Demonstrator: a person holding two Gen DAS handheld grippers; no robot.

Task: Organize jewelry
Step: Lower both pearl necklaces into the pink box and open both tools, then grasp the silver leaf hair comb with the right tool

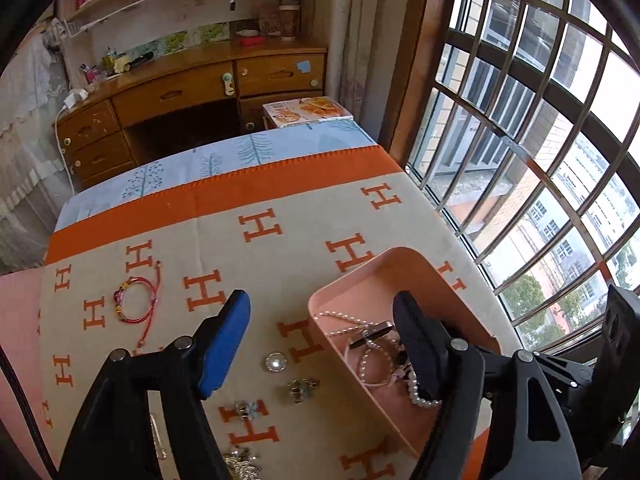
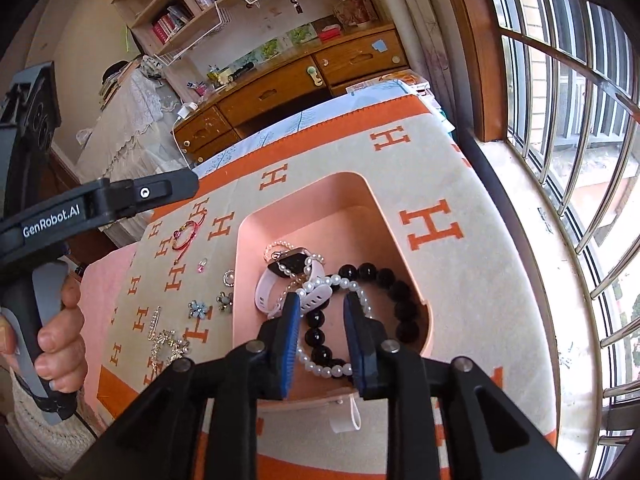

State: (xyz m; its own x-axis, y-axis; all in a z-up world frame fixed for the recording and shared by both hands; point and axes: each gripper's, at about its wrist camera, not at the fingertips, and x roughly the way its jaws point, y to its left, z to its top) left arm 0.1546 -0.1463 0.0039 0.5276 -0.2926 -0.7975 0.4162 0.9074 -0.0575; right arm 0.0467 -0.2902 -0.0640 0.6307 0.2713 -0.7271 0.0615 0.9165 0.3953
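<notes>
- Right gripper [image 2: 322, 306] low over pink tray [image 2: 400, 216], jaws narrow, a gap each side; pearl strand [image 2: 324, 368] and black bead bracelet [image 2: 394, 280] lie between, not pinched.
- Left gripper [image 1: 322, 312] spread wide, straddling the tray's near-left wall, nothing held; its right finger hides part of the watch [image 2: 280, 276] and pearls.
- Loose on blanket [image 1: 280, 200], at tray's 9 o'clock: round brooch [image 1: 275, 361], small clips, blurred; red cord bracelet [image 1: 138, 300] at 10 o'clock.
- Far: wooden desk [image 1: 192, 88] at 12 o'clock, barred window [image 1: 540, 140] at 2.

silver chain [image 1: 240, 462] cut off by the bottom edge.
</notes>
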